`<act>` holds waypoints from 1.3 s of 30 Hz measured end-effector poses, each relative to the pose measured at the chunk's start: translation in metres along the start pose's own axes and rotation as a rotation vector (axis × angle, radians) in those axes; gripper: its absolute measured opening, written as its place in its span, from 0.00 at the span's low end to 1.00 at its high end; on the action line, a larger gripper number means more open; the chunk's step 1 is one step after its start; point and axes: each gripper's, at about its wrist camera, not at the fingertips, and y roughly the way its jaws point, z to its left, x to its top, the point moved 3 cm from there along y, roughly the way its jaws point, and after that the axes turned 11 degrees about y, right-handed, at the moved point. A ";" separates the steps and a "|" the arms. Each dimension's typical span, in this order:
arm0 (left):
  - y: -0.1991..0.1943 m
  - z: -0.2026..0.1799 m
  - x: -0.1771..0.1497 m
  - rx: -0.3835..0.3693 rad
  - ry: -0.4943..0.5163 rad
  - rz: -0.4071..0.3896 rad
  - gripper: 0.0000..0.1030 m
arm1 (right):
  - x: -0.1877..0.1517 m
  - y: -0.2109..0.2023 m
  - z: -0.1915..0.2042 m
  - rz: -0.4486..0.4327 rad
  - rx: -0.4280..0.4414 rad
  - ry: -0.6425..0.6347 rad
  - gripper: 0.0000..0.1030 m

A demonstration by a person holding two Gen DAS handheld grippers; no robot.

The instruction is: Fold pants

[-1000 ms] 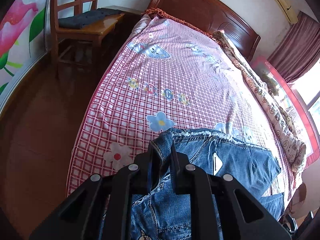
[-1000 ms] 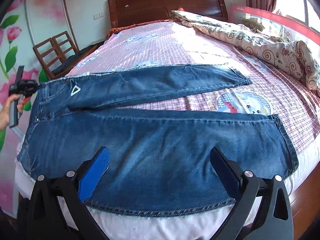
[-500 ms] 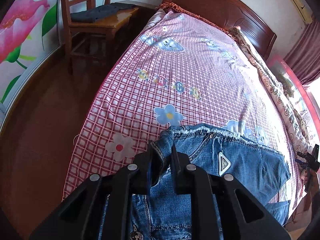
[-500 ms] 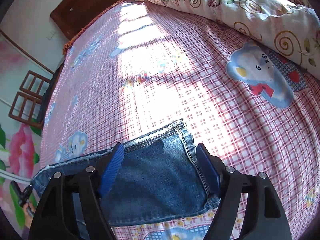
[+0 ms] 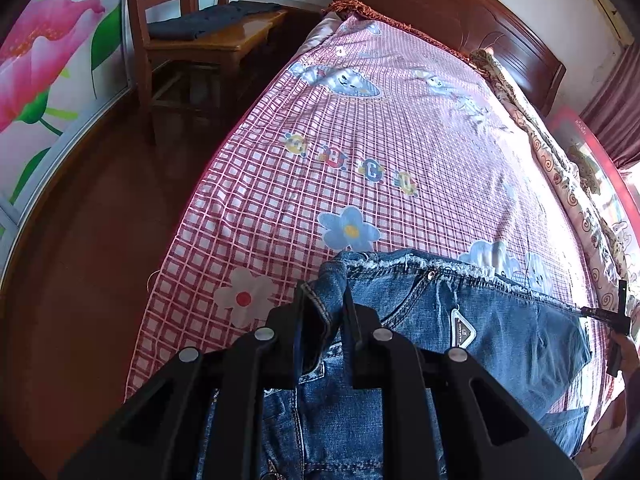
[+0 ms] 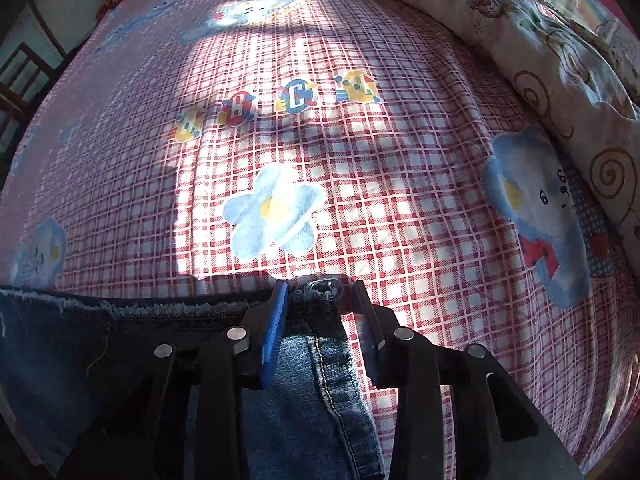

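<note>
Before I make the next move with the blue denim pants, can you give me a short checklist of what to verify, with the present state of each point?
1. Left claw shut on the blue denim pants at the waistband: ok.
2. Right claw has denim between its fingers: ok; fully shut: cannot tell.
3. Frayed waistband edge lies straight between the claws: ok.
4. Red-and-white checked bedsheet ahead free of objects: ok.
5. Swirl-patterned quilt apart from the pants: ok.
6. Legs aligned underneath: cannot tell.
</note>
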 end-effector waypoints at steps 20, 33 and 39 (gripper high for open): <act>-0.113 0.006 -0.031 -0.260 -0.106 -0.300 0.14 | -0.094 -0.195 -0.021 -0.490 0.048 -0.081 0.06; -0.158 0.030 -0.177 -0.415 -0.229 -0.348 0.20 | -0.284 -0.166 -0.128 -0.397 0.090 0.146 0.00; -0.126 0.054 -0.275 -0.235 -0.343 -0.109 0.36 | -0.331 -0.120 -0.136 -0.298 0.039 0.200 0.00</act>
